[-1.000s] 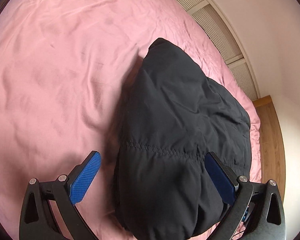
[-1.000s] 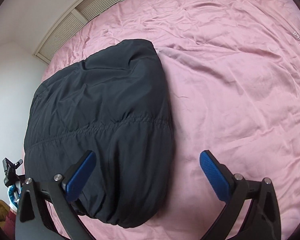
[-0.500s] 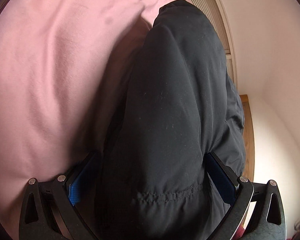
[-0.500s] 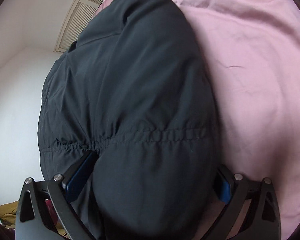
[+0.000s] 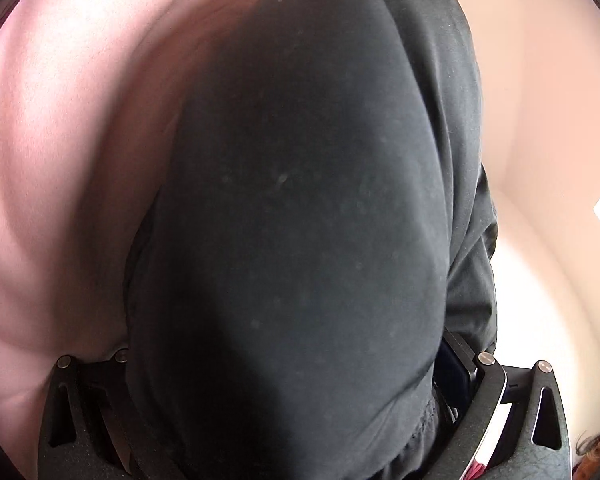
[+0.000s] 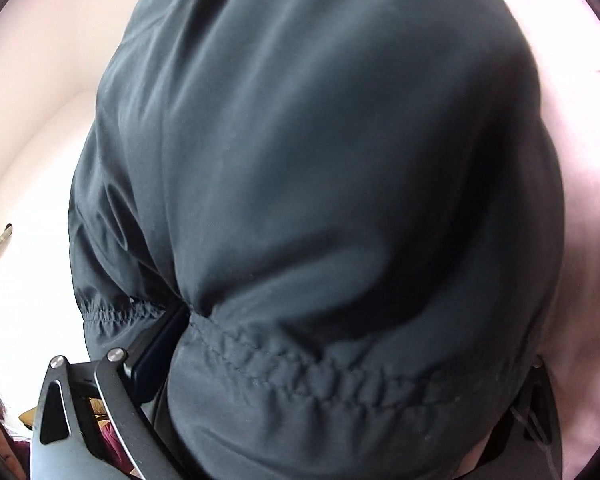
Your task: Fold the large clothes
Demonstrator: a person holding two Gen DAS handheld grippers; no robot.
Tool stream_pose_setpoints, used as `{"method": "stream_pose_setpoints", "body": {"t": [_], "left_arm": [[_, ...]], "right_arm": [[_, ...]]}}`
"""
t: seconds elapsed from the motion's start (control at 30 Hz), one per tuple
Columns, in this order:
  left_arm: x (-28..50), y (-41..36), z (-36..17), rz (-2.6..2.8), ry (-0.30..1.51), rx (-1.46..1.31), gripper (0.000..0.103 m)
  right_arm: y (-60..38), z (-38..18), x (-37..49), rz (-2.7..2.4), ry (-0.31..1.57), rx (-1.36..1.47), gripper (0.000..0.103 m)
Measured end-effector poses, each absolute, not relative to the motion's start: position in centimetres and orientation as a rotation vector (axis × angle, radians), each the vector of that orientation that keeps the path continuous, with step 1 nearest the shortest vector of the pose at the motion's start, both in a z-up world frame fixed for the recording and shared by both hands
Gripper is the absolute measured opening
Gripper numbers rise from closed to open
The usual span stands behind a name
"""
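A black padded jacket lies bunched on the pink bed sheet and fills most of both views. My left gripper stands wide, with the jacket's bulk pushed deep between its fingers; only the right blue pad shows. My right gripper also stands wide around the jacket, near its gathered elastic seam; the left blue pad shows and the right finger is hidden under cloth.
The pink sheet shows in the right wrist view at the right edge. A white wall lies beyond the jacket. Dark red and yellow cloth shows low at the left in the right wrist view.
Both grippers have moved forward and down onto the jacket. The cloth now fills the gap between each pair of fingers and hides most of the pads. The bed has nearly left both views.
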State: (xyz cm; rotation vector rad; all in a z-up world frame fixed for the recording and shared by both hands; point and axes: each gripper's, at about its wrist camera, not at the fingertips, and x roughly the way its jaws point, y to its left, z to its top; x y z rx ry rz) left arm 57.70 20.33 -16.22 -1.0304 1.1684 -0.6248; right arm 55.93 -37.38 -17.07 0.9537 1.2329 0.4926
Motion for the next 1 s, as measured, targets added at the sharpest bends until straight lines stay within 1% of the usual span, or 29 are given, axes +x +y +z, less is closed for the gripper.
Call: {"method": "stream_pose_setpoints", "body": {"t": [0.03, 0.07, 0.1, 0.13, 0.17, 0.2, 0.23, 0.27, 0.33, 0.43, 0.7, 0.87, 1.0], "left_arm": [[57.3, 20.1, -16.1, -0.641, 1.151, -1.049, 0.081], [56.9, 19.7, -16.1, -0.676, 1.138, -1.095, 0.06], [56.4, 19.1, -15.8, -0.692, 1.123, -1.109, 0.055], [56.0, 18.3, -15.3, -0.714, 1.11, -1.094, 0.047], [55.5, 17.6, -14.7, -0.734, 1.098, -1.083, 0.04], [55.1, 17.0, -14.0, -0.751, 1.082, -1.074, 0.038], [54.7, 16.5, -13.2, -0.765, 1.065, -1.063, 0.034], [54.3, 16.2, -12.4, -0.774, 1.046, -1.054, 0.031], [53.4, 15.8, -10.4, -0.796, 1.0, -1.045, 0.029], [52.3, 15.2, -6.8, -0.828, 0.944, -1.006, 0.028], [46.1, 14.5, 2.1, -0.884, 0.86, -0.922, 0.028], [41.4, 15.3, 4.5, -0.901, 0.857, -0.923, 0.028], [38.7, 15.4, 3.8, -0.922, 0.896, -0.902, 0.028]], "right_arm": [[-37.1, -16.9, 55.9, 0.489, 1.227, 0.946, 0.103], [-36.7, -16.7, 55.8, 0.492, 1.221, 0.939, 0.1], [-36.4, -16.3, 55.6, 0.506, 1.214, 0.94, 0.089], [-36.0, -15.9, 55.5, 0.521, 1.2, 0.945, 0.072], [-35.6, -15.3, 55.2, 0.532, 1.184, 0.947, 0.063], [-35.3, -14.7, 55.3, 0.539, 1.174, 0.942, 0.05], [-34.9, -14.0, 55.3, 0.548, 1.167, 0.925, 0.042], [-34.6, -13.3, 55.1, 0.557, 1.16, 0.906, 0.038], [-33.9, -11.7, 55.0, 0.578, 1.141, 0.869, 0.031], [-32.9, -9.0, 55.0, 0.612, 1.092, 0.829, 0.027], [-29.5, -1.6, 52.1, 0.689, 1.018, 0.741, 0.025], [-27.6, 1.6, 47.9, 0.696, 0.989, 0.732, 0.025], [-26.6, 2.4, 44.3, 0.65, 0.985, 0.708, 0.025]]}}
